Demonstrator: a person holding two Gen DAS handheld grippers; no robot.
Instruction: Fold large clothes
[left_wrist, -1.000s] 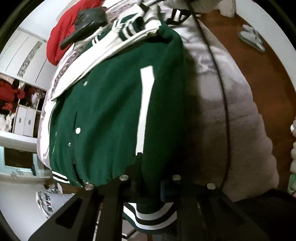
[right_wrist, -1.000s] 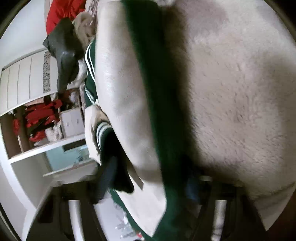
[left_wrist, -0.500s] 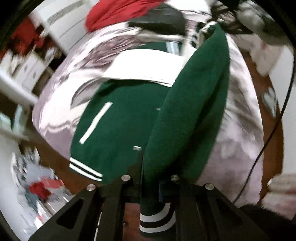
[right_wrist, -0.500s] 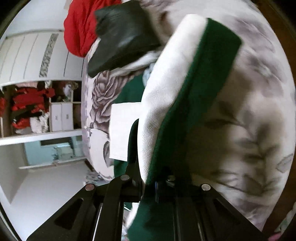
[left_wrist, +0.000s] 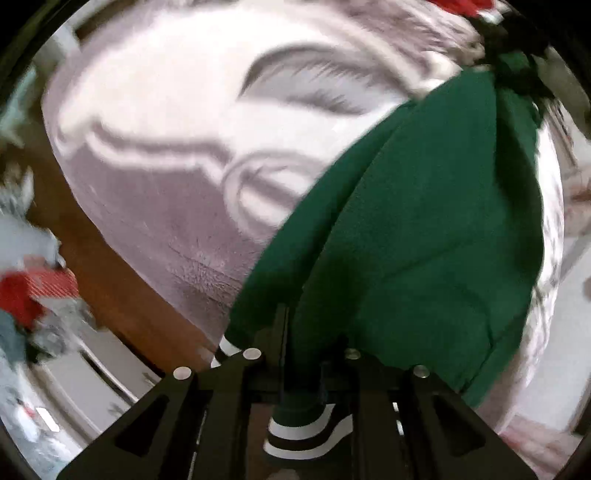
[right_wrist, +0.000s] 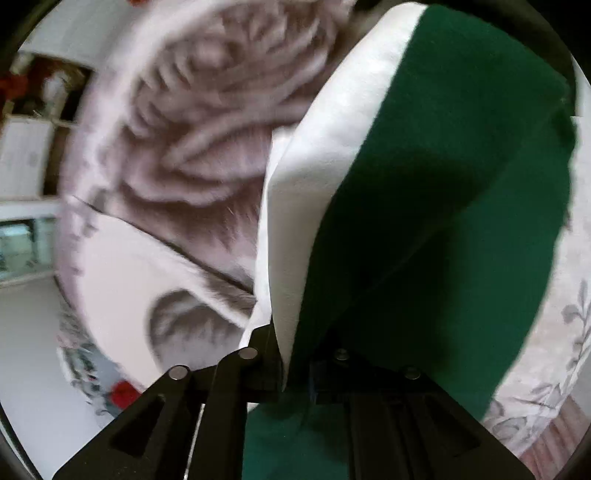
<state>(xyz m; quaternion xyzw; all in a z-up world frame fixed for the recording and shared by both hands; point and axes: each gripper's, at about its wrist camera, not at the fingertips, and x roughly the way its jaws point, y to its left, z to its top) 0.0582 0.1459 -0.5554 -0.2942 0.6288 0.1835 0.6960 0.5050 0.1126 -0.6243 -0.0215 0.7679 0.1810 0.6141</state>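
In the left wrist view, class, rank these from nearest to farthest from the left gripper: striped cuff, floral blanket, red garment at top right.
1. striped cuff: between the jaws of the left gripper.
2. floral blanket: spread beyond, left and centre.
3. red garment: far top right edge.

Both grippers have swung the green jacket (left_wrist: 436, 229) off the floral blanket (left_wrist: 166, 147), baring its pattern from nine to twelve o'clock, their jaws easing slightly wider on the cloth.
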